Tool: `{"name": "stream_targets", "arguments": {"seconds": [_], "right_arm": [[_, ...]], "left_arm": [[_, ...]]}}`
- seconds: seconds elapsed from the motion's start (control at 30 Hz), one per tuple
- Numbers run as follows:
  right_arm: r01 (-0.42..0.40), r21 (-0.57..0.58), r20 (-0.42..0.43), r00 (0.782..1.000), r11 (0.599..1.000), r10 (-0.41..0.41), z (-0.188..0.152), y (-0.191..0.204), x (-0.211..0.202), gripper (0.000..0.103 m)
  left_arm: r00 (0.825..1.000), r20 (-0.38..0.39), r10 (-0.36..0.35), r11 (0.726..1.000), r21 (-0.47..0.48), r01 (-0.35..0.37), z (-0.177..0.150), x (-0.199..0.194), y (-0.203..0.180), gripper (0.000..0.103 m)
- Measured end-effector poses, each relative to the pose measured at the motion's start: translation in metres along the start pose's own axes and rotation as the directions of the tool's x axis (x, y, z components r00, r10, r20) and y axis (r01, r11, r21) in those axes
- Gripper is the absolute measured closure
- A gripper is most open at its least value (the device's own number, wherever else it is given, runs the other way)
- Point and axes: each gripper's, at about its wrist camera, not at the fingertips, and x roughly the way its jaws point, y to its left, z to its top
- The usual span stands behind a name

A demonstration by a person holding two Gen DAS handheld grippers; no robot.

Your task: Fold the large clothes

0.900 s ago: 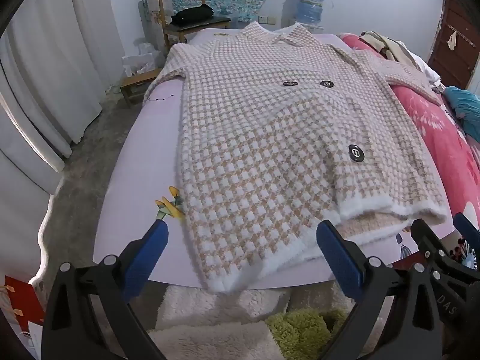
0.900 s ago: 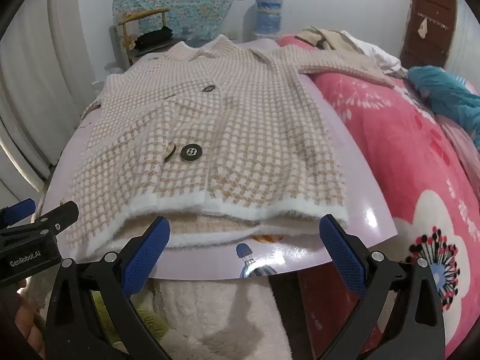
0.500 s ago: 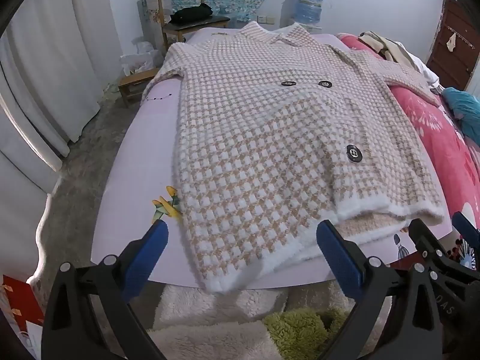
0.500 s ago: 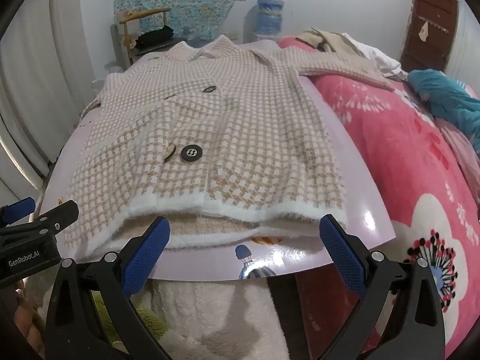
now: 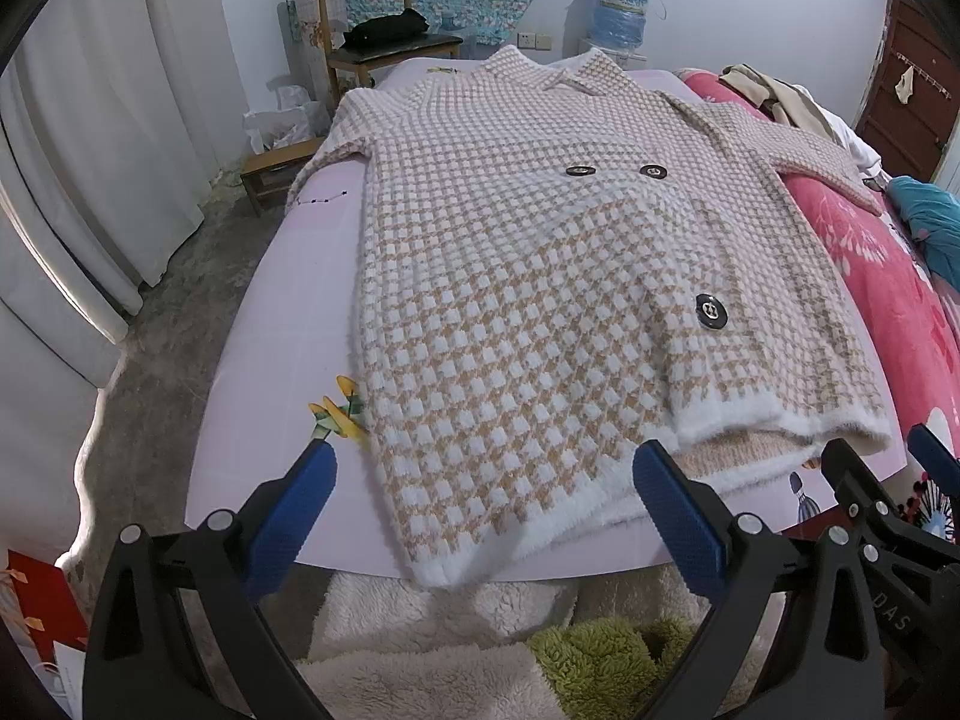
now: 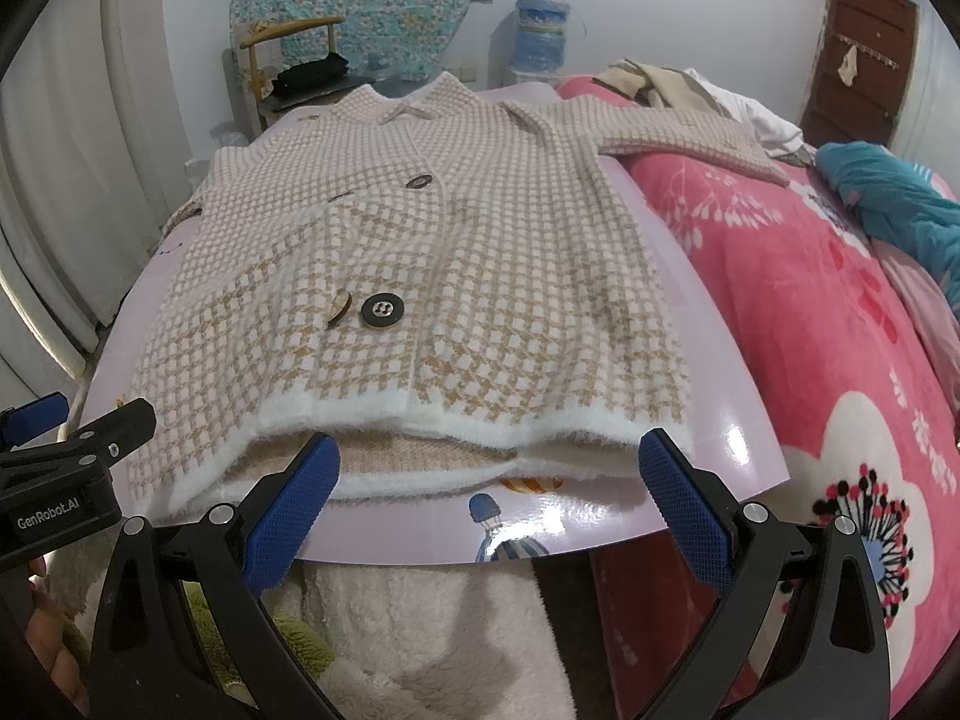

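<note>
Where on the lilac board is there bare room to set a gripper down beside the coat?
Bare lilac board lies left of the checked coat, up to its edge, and in a strip before the hem. The pink blanket side is crowded by the sleeve.

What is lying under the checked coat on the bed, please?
Under the checked coat lies a glossy lilac board with small cartoon prints; its bare edges show around the coat. The board's middle is covered, so nothing more can be seen there. Beside it lies a pink blanket.
</note>
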Motion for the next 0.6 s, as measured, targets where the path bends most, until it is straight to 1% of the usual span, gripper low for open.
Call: {"name": "stream_targets", "arguments": {"seconds": [0.6], "right_arm": [[-0.002,-0.002,0.001,1.000,1.000,0.002,0.0000,-0.0007,-0.0019,0.007]], "left_arm": [[1.000,0.001,0.002,1.000,0.002,-0.002,0.0009,0.0007,0.0007,0.006]]}}
